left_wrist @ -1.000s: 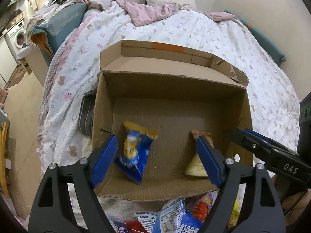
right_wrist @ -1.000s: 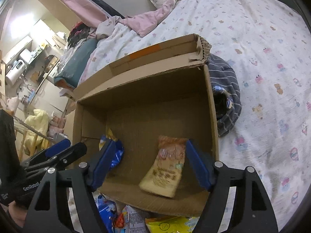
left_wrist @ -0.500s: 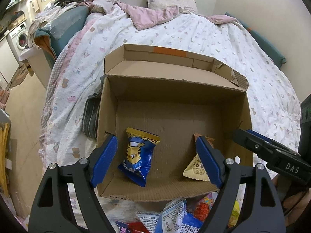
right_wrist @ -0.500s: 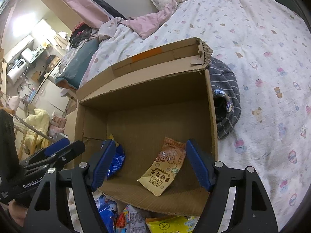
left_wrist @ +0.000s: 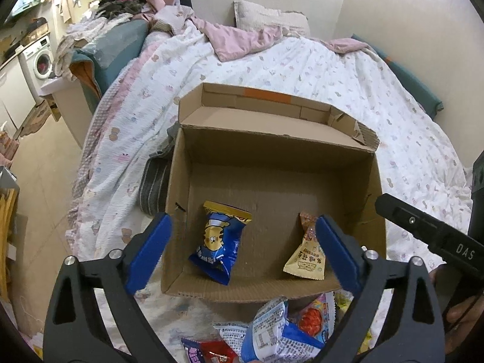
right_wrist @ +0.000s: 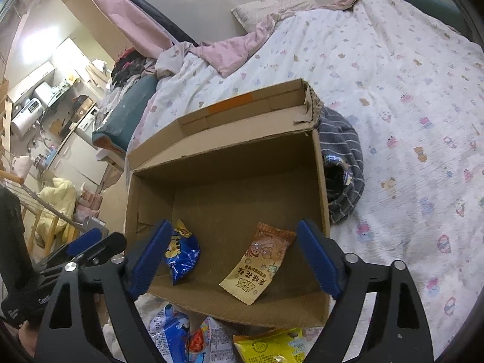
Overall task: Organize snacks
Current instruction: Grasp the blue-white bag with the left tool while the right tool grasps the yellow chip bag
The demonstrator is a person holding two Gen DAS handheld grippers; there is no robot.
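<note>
A: What is the box sitting on?

B: The cardboard box (left_wrist: 272,178) sits on a bed (left_wrist: 378,96) with a white cover that has little animals on it. A pink blanket (left_wrist: 242,39) and a pillow (left_wrist: 266,18) are at the far end. A striped grey cloth (right_wrist: 341,163) is tucked beside the box. Off to one side there is a washing machine (left_wrist: 39,60) and a messy pile of clothes (left_wrist: 118,3).

A: Where are the snacks?

B: Two are inside the box, lying on its floor, well apart. One is a blue bag (left_wrist: 219,242) and one is a tan bag (left_wrist: 305,257). More snack bags (left_wrist: 272,332) lie in a heap on the bed, just in front of the box.

A: What are the grabbers doing?

B: The left hand-held gripper (left_wrist: 242,254) points down at the box. Its jaws have just been opening and now stand wide, with nothing pinched. The right hand-held gripper (right_wrist: 236,257) is the same: tipped down, jaws just opened wider, holding nothing.

A: Anything hard to see?

B: The heap of bags is cut off at the bottom edge. The words on the bags are too small to read. Only a bit of a hand (left_wrist: 462,311) shows.
</note>
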